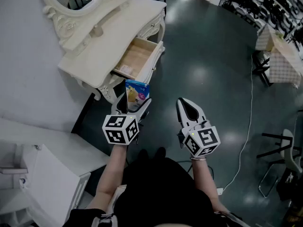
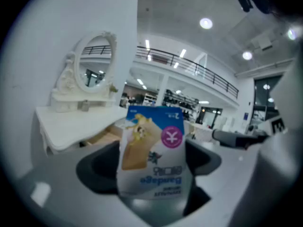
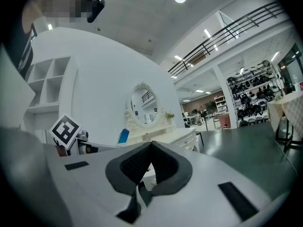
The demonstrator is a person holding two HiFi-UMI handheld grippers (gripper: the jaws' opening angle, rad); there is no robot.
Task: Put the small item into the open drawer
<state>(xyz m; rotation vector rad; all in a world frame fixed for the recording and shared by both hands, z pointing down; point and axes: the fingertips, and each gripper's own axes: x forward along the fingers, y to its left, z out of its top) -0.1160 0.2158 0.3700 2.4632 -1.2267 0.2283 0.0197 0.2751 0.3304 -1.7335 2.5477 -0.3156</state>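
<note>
Blue-and-white packet (image 1: 137, 92) up in the air, drawer (image 1: 136, 59) open and waiting!

Left claw (image 1: 133, 104) pinches the packet at frame centre of the head view, just below the pulled-out wooden drawer of the cream counter (image 1: 106, 39) at upper left. Right claw (image 1: 185, 103) rides alongside, pressed together, nothing in it. This looks like the carry step: next, reach up-frame over the drawer's front edge, lower and let go. The packet shows a pink roundel with a yen-like sign; its blue lettering reads upside down, too blurred to make out.
</note>
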